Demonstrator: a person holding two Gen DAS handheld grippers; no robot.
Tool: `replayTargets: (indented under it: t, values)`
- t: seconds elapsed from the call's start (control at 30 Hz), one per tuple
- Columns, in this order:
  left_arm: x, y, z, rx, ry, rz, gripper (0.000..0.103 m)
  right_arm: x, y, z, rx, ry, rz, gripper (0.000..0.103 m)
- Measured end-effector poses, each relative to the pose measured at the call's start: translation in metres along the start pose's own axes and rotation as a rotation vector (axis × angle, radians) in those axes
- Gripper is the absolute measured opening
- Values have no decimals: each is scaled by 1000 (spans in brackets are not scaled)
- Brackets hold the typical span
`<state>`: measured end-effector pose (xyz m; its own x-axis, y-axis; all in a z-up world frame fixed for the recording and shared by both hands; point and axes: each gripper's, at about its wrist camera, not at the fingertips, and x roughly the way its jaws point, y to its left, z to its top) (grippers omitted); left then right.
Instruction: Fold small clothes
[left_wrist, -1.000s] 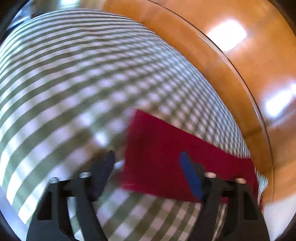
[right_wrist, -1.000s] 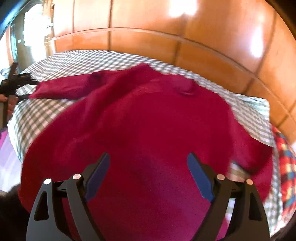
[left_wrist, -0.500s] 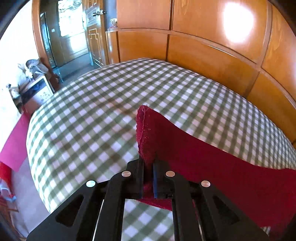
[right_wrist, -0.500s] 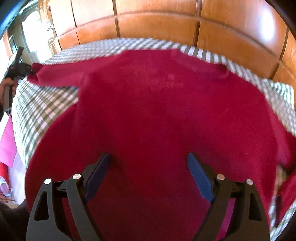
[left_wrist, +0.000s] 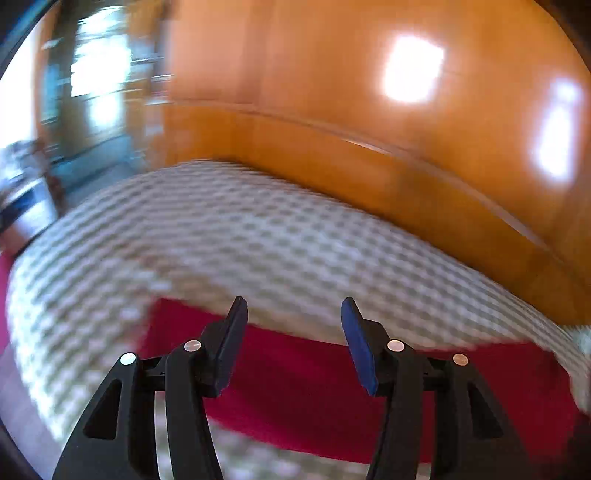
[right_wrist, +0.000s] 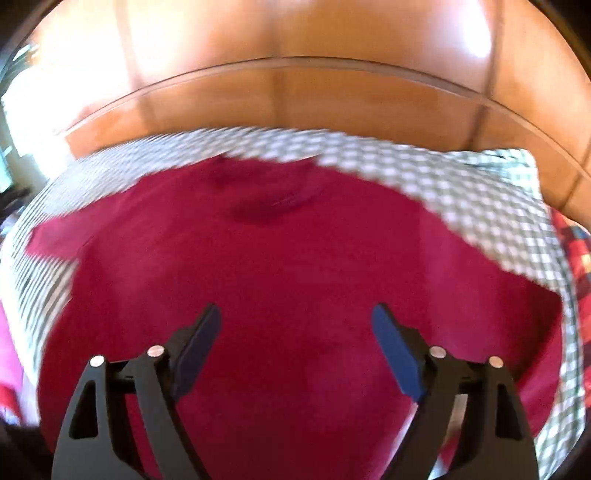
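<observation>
Fabric looks soft and light: the red sweater lies flat on the checked bedcover, centre frame. I judge its sleeve cuff, lower left, the best hold. Left gripper and right gripper both gape, holding nothing.

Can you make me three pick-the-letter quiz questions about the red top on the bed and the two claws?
1. Where does the red sweater lie?
A. on the checked bedcover
B. on the wooden headboard
C. on the floor

2. What colour are the pads on the claw fingers?
A. yellow
B. blue
C. white

3. How is the left claw right now?
A. shut on the sleeve
B. shut on nothing
C. open, holding nothing

Answers:
1. A, the sweater is spread flat on the green-and-white checked bedcover, with the wooden headboard behind it.
2. B, a blue pad shows on the inner face of a right claw finger.
3. C, its jaws stand wide apart above the sleeve, with nothing between them; the right claw is open too.
</observation>
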<state>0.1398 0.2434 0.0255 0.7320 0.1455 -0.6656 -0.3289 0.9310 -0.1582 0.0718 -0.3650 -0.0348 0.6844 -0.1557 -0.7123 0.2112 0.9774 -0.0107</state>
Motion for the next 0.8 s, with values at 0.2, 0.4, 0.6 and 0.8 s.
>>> replayTargets:
  t: [0.2,0.4,0.6,0.8]
  values:
    - [28,-131,-40,259,93,-216,51,57,-39,64,-17,50,-97,83]
    - [69,-216,-81,400,195,-298,51,115,-44,92,-119,140,-123,90]
    - [93,-242,-93,421,221,-289,51,118,-15,88,-338,172,-84,7]
    - [125,-246,-84,310,230,-196,51,128,-23,106,-268,73,-279,7]
